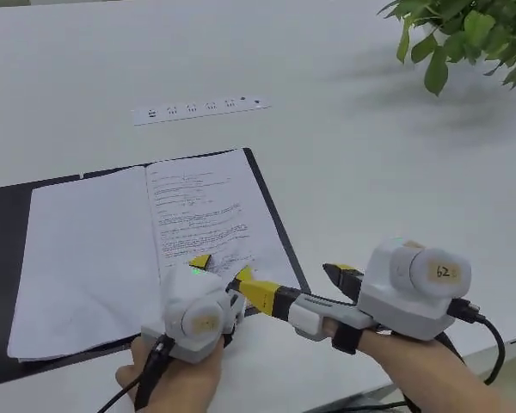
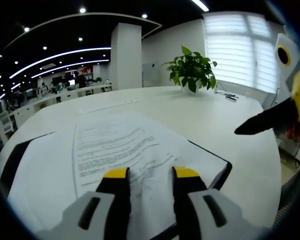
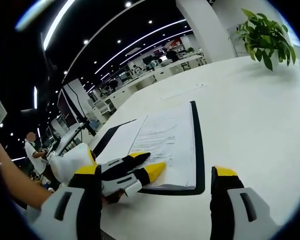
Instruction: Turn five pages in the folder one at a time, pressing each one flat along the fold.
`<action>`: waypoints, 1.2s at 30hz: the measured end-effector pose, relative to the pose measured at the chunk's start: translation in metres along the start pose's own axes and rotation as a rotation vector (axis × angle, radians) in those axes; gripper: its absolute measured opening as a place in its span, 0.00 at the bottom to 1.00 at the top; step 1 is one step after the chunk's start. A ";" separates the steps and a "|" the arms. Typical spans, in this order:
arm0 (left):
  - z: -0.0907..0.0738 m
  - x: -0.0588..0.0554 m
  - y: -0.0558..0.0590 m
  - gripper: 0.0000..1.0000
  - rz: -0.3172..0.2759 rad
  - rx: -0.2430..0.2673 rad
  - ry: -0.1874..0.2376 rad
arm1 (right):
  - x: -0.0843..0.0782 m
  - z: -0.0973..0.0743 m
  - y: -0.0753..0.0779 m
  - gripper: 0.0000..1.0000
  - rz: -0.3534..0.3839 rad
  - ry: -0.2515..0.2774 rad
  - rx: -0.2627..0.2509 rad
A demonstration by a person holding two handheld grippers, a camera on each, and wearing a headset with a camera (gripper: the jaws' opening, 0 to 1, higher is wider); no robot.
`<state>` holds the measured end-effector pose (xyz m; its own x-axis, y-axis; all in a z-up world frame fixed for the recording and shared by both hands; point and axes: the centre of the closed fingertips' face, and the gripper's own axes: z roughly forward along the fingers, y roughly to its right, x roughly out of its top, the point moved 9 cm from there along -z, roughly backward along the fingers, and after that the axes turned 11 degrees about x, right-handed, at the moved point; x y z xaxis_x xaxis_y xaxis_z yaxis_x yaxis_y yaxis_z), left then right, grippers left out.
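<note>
A black folder (image 1: 276, 217) lies open on the white table. Its right side carries a printed page (image 1: 198, 206), its left side a blank white page (image 1: 86, 249). My left gripper (image 1: 222, 267) is open, its yellow-tipped jaws apart over the printed page (image 2: 120, 145) near its lower right corner, nothing between them. My right gripper (image 1: 284, 280) is wide open just right of the folder's near corner, beside the left gripper (image 3: 127, 172). One of its dark fingertips (image 2: 242, 130) comes in from the right. The folder's edge (image 3: 197, 150) runs between the right jaws.
A white power strip (image 1: 198, 109) lies beyond the folder. A potted plant (image 1: 464, 34) stands at the far right, also in the gripper views (image 2: 192, 70) (image 3: 262, 35). The table's near edge (image 1: 499, 344) runs close under the right hand. A person (image 3: 32, 150) stands in the office behind.
</note>
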<state>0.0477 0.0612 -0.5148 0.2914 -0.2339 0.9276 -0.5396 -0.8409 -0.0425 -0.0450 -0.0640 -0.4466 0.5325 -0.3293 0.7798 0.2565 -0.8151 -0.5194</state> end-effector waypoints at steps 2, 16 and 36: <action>0.001 0.001 -0.001 0.28 -0.009 0.007 -0.007 | 0.000 0.000 -0.001 0.90 0.002 0.000 0.001; 0.002 0.003 -0.008 0.04 -0.071 0.015 -0.053 | -0.002 0.004 -0.004 0.88 0.001 -0.001 0.022; 0.001 0.003 -0.009 0.04 -0.087 -0.002 -0.049 | -0.023 0.030 -0.021 0.45 0.463 0.032 0.122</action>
<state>0.0541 0.0678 -0.5120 0.3758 -0.1839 0.9083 -0.5125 -0.8579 0.0383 -0.0387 -0.0250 -0.4638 0.5888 -0.6603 0.4662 0.0920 -0.5182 -0.8503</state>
